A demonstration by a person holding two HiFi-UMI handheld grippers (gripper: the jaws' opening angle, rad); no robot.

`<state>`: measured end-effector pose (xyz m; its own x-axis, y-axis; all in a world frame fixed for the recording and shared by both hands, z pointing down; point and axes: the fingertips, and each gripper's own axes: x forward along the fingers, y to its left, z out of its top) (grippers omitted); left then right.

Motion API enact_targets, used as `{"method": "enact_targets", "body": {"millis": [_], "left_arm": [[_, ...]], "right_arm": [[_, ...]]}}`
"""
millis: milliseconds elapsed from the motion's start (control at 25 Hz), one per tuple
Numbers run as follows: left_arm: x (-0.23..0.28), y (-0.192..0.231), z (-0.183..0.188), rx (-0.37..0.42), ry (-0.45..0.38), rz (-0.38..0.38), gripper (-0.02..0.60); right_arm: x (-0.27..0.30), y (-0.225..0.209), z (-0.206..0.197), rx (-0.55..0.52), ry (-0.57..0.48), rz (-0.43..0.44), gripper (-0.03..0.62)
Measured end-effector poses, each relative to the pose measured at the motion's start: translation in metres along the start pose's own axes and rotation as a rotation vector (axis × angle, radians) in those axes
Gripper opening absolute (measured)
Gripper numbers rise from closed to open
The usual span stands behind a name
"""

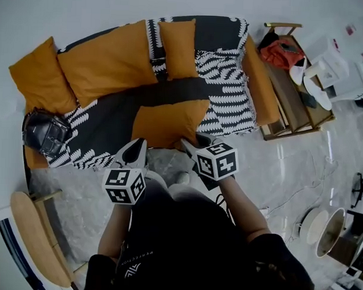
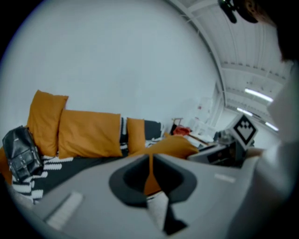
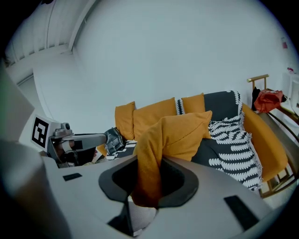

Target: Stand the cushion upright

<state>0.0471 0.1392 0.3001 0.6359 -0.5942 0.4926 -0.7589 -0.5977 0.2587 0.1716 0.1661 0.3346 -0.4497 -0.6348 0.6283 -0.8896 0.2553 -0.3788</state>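
Observation:
An orange cushion lies on the dark sofa seat near its front edge. My left gripper is shut on its near left edge and my right gripper on its near right corner. In the left gripper view a thin fold of the orange cushion runs down between the shut jaws of the left gripper. The right gripper view has a thicker bunch of the cushion pinched in the right gripper, the rest rising up and away toward the sofa back.
Three more orange cushions stand against the sofa back. A black bag sits at the seat's left end, a black-and-white throw on the right. A wooden rack with a red bag stands right of the sofa; a wooden stool is near left.

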Motion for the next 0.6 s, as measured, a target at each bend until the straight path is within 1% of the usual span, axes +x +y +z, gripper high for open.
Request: {"method": "enact_targets", "body": {"millis": [160, 320, 440, 600], "left_arm": [[0.012, -0.023, -0.002, 0.011, 0.012, -0.038, 0.029], [0.026, -0.045, 0.008, 0.015, 0.017, -0.092, 0.029], [0.041, -0.054, 0.017, 0.032, 0.026, -0.128, 0.029], [0.071, -0.063, 0.028, 0.048, 0.041, -0.176, 0.029]], "right_arm": [[-0.019, -0.018, -0.006, 0.014, -0.017, -0.030, 0.100], [-0.034, -0.039, -0.007, 0.045, -0.034, -0.066, 0.100], [-0.039, -0.056, -0.006, 0.072, -0.043, -0.100, 0.100], [-0.042, -0.078, 0.000, 0.083, -0.045, -0.137, 0.100]]}}
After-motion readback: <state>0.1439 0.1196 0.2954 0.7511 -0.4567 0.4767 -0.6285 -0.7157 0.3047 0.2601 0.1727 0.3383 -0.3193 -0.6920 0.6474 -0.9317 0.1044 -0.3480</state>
